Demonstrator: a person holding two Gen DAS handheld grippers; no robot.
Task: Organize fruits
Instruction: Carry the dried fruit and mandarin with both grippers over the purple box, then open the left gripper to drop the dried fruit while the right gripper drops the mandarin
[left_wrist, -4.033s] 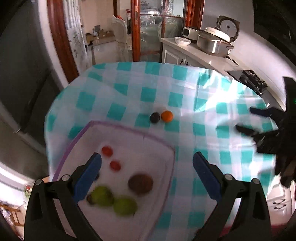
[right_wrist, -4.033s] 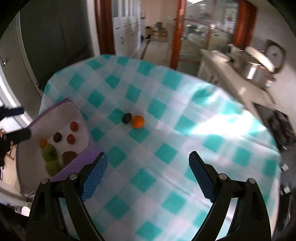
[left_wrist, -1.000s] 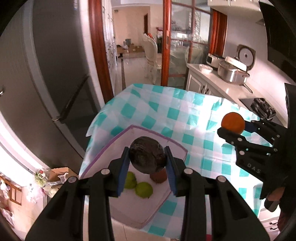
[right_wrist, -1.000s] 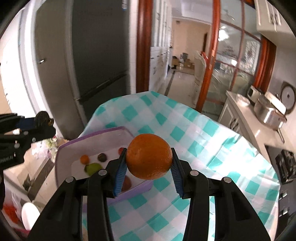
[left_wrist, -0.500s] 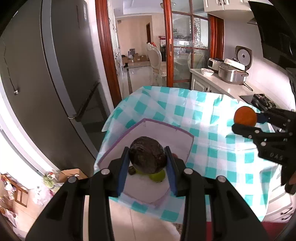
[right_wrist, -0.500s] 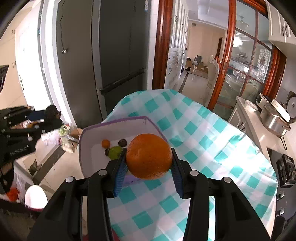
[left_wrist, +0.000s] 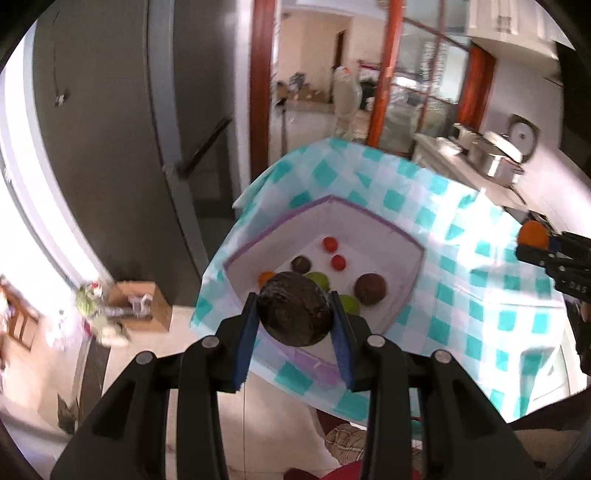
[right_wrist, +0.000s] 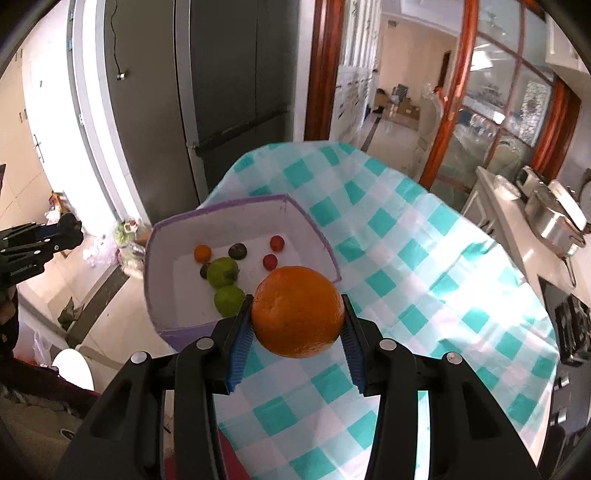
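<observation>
Fruit fills both grippers: the left gripper (left_wrist: 294, 317) clamps a dark avocado (left_wrist: 294, 309), and the right gripper (right_wrist: 295, 321) clamps an orange (right_wrist: 297, 311). Both hang above the purple-rimmed white tray (right_wrist: 236, 206) (on the checked tablecloth (right_wrist: 406, 258)), which holds limes (right_wrist: 222, 271) and cherry tomatoes (right_wrist: 277, 243).

Both your wrist cameras look steeply down from well above the table, sharing the purple-rimmed tray (left_wrist: 371, 218) (right_wrist: 221, 209) on the checked tablecloth (left_wrist: 461, 295) (right_wrist: 406, 258), the left from its near corner, the right from its side.
</observation>
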